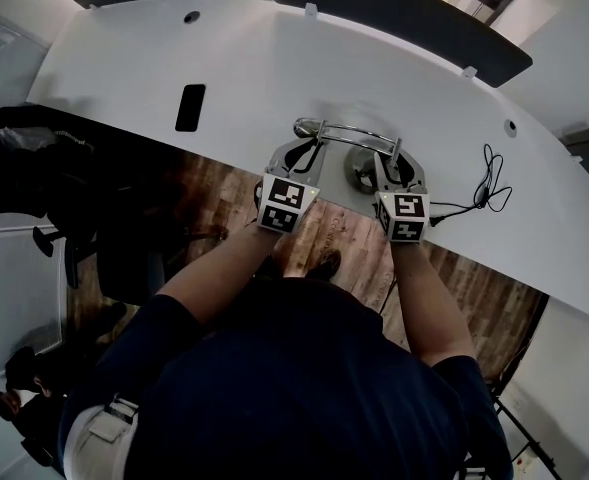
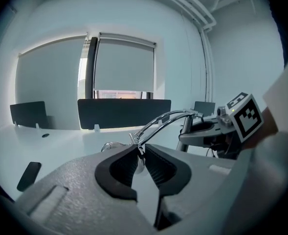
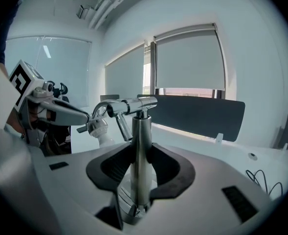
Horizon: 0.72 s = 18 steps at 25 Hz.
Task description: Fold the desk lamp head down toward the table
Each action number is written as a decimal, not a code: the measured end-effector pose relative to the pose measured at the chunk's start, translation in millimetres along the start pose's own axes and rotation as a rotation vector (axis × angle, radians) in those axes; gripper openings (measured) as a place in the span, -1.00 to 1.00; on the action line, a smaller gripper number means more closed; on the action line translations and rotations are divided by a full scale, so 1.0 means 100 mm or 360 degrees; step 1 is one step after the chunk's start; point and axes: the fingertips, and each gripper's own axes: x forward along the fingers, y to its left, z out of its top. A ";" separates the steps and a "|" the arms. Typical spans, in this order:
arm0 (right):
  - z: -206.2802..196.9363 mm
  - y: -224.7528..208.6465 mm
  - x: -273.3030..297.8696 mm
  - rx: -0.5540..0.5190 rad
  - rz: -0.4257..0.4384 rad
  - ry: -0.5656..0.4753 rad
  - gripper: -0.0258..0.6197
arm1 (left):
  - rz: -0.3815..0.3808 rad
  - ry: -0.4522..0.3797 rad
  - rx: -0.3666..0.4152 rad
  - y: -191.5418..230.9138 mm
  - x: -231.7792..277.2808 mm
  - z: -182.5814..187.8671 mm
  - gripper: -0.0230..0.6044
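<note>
The chrome desk lamp [image 1: 349,133] stands near the front edge of the white desk [image 1: 274,58]. Its thin arm runs almost level from the post to the head [image 1: 307,126] on the left. My left gripper [image 1: 296,163] is shut on the lamp arm [image 2: 166,121] close to the head; the two thin rods sit pinched between the pads [image 2: 153,163]. Over on the right, my right gripper [image 1: 394,173] is shut on the upright post [image 3: 142,126], just above the round base [image 1: 362,168]. The right gripper view shows the pale lamp head [image 3: 97,129] hanging beside the left gripper [image 3: 60,111].
A black phone [image 1: 190,107] lies on the desk to the left. To the right of the lamp base trails a black cable [image 1: 489,183]. Dark divider panels [image 1: 394,13] line the far edge. The person's body is close against the desk's front edge.
</note>
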 end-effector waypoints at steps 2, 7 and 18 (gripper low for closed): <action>0.01 0.00 0.00 0.0010 0.0002 -0.0004 -0.50 | -0.0016 0.0028 -0.0012 -0.03 0.06 -0.08 -0.77; 0.01 0.00 0.01 0.0031 0.0012 -0.0015 -0.50 | -0.0069 0.0121 0.0033 -0.13 0.21 -0.29 -0.77; -0.01 -0.01 0.01 0.0032 0.0010 -0.0004 -0.51 | -0.0131 0.0181 0.0042 -0.36 0.41 -0.49 -0.77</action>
